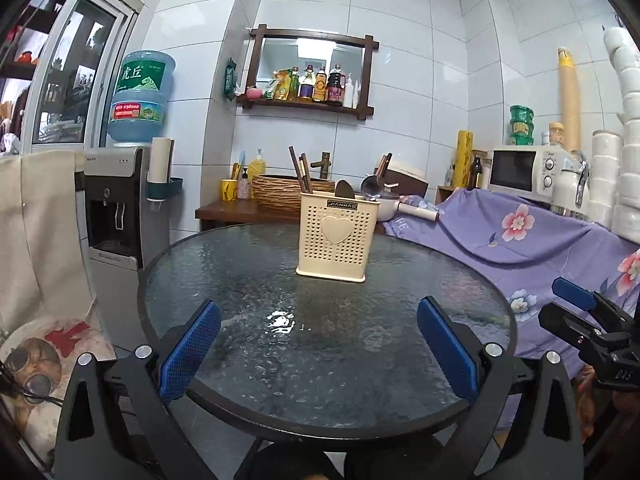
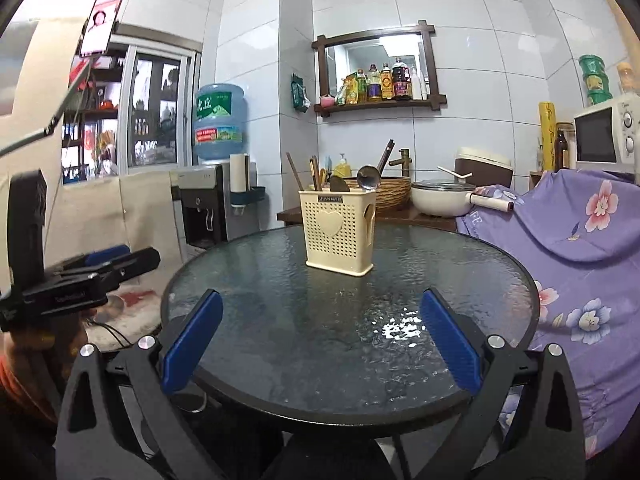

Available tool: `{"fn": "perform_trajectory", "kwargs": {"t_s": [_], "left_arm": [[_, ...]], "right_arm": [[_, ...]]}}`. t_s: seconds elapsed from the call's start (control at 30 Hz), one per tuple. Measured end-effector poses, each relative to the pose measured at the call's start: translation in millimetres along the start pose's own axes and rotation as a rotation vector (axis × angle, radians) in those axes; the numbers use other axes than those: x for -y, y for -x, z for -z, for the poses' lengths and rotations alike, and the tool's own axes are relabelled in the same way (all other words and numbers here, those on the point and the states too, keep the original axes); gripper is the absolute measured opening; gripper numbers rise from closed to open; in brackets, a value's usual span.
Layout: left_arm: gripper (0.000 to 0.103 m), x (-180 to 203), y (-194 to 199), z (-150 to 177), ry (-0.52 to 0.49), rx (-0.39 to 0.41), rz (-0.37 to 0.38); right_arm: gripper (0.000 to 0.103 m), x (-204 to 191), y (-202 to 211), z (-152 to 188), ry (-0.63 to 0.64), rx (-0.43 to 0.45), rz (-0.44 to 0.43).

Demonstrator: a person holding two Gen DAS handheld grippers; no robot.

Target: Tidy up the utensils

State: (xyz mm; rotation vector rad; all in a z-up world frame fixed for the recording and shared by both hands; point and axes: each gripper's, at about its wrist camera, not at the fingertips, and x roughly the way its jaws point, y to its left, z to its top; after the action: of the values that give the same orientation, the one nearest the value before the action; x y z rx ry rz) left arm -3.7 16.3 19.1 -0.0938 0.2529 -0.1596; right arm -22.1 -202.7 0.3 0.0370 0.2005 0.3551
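Note:
A cream perforated utensil holder [image 1: 335,237] with a heart on its front stands upright on the far half of a round glass table [image 1: 248,280]. Chopsticks [image 1: 301,172], a dark spatula and a metal ladle [image 1: 371,188] stick out of its top. It also shows in the right wrist view [image 2: 338,232], with the ladle [image 2: 368,178] and chopsticks [image 2: 315,173]. My left gripper [image 1: 318,344] is open and empty over the table's near edge. My right gripper [image 2: 320,338] is open and empty over the near edge too. Each gripper shows at the side of the other's view.
A purple floral cloth [image 1: 532,240] covers furniture at the right, with a microwave [image 1: 524,170] behind it. A water dispenser [image 1: 120,208] stands at the left. A wooden counter [image 2: 400,214] behind the table carries a woven basket and a white pot [image 2: 442,198].

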Motion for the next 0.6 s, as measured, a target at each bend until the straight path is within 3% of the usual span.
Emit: {"fn": "perform_trajectory", "kwargs": {"t_s": [0.13, 0.6], "left_arm": [[0.097, 2.2, 5.1, -1.3, 0.009, 0.010, 0.029], [0.097, 0.8, 10.2, 2.5, 0.029, 0.007, 0.024]], "right_arm": [[0.097, 1.5, 10.1, -6.2, -0.015, 0.017, -0.009], [0.097, -2.3, 5.6, -12.4, 0.013, 0.006, -0.005]]}}
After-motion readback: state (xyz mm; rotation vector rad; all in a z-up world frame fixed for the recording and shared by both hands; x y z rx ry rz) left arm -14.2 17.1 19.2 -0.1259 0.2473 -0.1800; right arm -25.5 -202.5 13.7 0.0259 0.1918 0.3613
